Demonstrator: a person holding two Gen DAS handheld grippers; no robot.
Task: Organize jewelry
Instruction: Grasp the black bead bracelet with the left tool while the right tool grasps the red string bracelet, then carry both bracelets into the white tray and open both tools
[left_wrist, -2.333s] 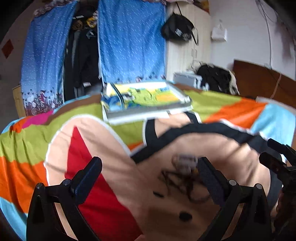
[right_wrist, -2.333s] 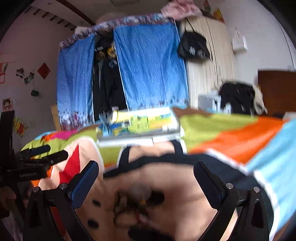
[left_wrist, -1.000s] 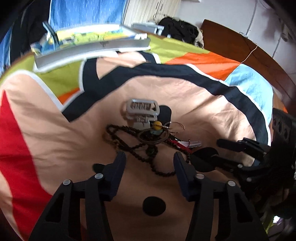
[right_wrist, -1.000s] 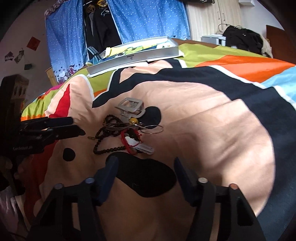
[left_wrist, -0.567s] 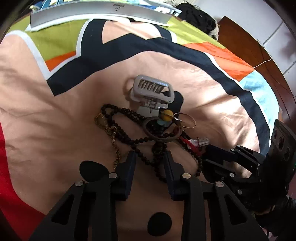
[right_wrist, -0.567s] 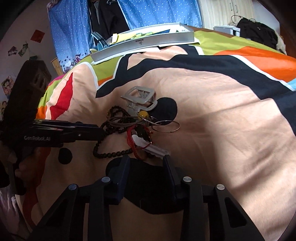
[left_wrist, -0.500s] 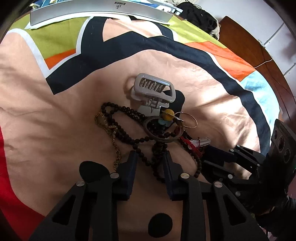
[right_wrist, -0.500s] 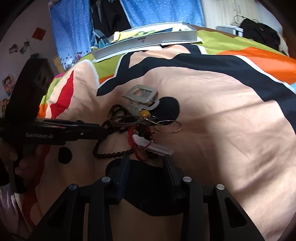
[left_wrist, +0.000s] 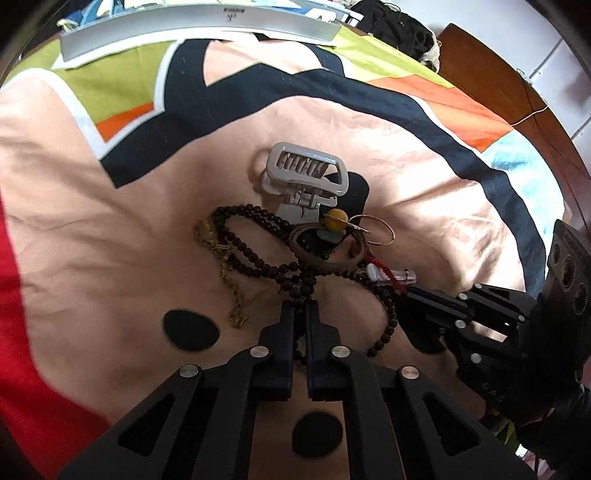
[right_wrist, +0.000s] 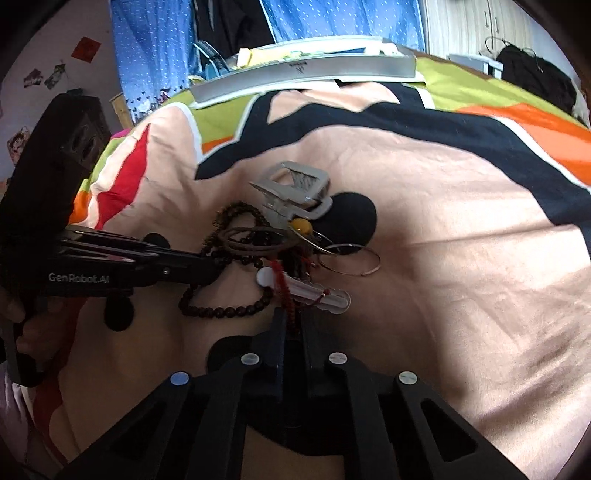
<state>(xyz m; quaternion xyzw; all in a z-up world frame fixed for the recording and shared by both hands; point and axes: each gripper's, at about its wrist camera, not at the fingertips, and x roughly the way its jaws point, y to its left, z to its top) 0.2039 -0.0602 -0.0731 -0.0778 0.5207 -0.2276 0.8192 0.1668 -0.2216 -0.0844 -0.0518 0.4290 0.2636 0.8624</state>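
Note:
A tangle of jewelry lies on the peach patch of the bedspread (left_wrist: 110, 229): a grey hair claw (left_wrist: 306, 173), a dark bead necklace (left_wrist: 251, 254), a gold chain (left_wrist: 223, 264), a brown bangle (left_wrist: 325, 260), a thin wire hoop (left_wrist: 384, 240) and a red cord (right_wrist: 282, 286) with a clear tube (right_wrist: 317, 293). My left gripper (left_wrist: 300, 306) has its jaws closing, pads pinching a strand of the dark beads. My right gripper (right_wrist: 293, 325) has its jaws closing on the red cord. Each gripper shows in the other's view, the right gripper (left_wrist: 417, 295) and the left gripper (right_wrist: 210, 264).
A long grey tray (left_wrist: 199, 27) holding papers sits at the far end of the bed. A wooden headboard (left_wrist: 498, 81) rises at the right. Blue curtains (right_wrist: 332, 18) and hanging dark clothes stand beyond the bed. A person's hand (right_wrist: 33, 332) holds the left gripper.
Both grippers dropped toward the jewelry pile and came in from opposite sides. Their jaws went from wide open to shut, the left on the dark beads, the right on the red cord.

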